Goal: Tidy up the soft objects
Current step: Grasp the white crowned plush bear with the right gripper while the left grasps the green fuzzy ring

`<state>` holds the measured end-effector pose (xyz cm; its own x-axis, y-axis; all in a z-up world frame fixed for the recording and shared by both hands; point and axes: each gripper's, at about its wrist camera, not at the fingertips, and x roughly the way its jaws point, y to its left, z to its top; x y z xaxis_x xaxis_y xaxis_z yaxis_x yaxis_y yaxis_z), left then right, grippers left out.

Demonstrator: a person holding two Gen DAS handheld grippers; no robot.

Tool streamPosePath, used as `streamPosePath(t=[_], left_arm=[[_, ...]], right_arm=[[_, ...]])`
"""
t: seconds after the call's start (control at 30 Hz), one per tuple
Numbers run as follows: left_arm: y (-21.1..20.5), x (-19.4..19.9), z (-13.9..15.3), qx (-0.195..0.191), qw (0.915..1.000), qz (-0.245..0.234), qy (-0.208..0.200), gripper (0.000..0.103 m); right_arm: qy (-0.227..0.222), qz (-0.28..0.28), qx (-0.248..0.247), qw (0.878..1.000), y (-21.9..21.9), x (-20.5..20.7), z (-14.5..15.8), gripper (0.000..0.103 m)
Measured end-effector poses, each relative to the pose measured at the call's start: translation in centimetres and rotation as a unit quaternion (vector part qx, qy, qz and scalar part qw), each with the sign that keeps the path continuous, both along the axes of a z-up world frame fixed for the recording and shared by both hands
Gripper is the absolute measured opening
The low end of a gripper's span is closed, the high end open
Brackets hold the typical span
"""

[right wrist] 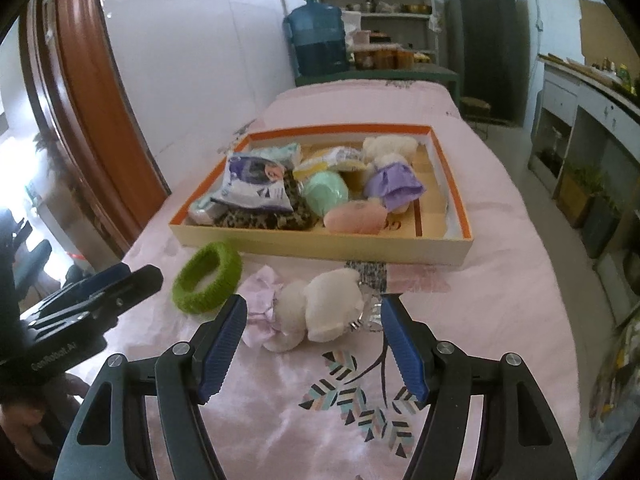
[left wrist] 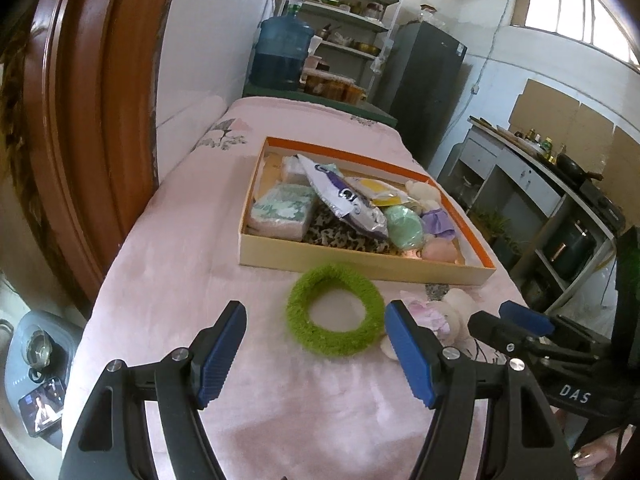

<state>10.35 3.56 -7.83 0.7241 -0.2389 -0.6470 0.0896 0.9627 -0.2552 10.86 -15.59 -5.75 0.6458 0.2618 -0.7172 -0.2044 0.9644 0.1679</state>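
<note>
A pink bedspread carries an orange-rimmed box mid-frame; before it lie a green fuzzy ring and white plush toy. Left gripper and right gripper jaws both apart, empty.

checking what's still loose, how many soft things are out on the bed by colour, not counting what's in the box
green: 1, the fuzzy ring
white: 1, the plush toy with a pale pink frill
total: 2, both lying in front of the box
</note>
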Motion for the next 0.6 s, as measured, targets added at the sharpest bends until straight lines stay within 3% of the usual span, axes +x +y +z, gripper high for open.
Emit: streamPosePath(t=[0.23, 0.6], left_arm=[[0.4, 0.8, -0.5, -0.002, 1.0, 0.004, 0.006, 0.071], [0.4, 3.5, -2.2, 0.0, 0.9992, 0.002, 0.039, 0.071]], right_arm=[[0.039, -0.022, 0.019, 0.999, -1.1, 1.8, -2.2, 0.075], [0.083, -0.021, 0.109, 0.99, -2.2, 4.3, -4.5, 0.078]])
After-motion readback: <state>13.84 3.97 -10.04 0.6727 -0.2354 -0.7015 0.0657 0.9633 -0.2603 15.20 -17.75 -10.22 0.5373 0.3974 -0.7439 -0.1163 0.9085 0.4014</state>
